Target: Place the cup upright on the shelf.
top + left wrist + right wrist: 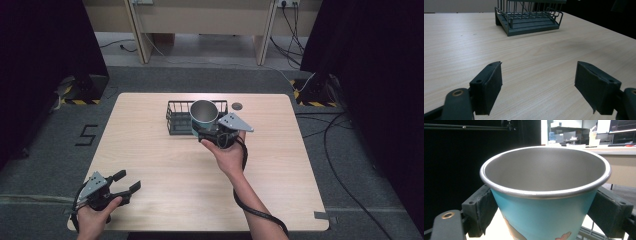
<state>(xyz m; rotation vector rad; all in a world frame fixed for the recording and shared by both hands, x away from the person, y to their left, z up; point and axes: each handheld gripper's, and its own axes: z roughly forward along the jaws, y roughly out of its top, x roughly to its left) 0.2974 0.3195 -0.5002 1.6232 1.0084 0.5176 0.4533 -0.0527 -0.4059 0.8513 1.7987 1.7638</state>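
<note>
At the near left corner of the wooden table (150, 165), the left gripper (129, 182) sits low in the person's left hand (93, 218), its two black jaws spread wide with nothing between them; in the left gripper view they frame bare tabletop. Further in, toward the middle of the far side, a dark wire basket (178, 117) stands on the table, its bars and slatted base clear in the left gripper view (530, 17). Just right of it, the right gripper (205, 131) pinches a teal cup (203, 117) with a steel rim and interior, holding it raised at the basket's right end, mouth open upward. The right gripper view shows both jaws pressed against the cup's (546, 202) sides below the rim. A small dark round disc (237, 106) lies on the table just beyond.
</note>
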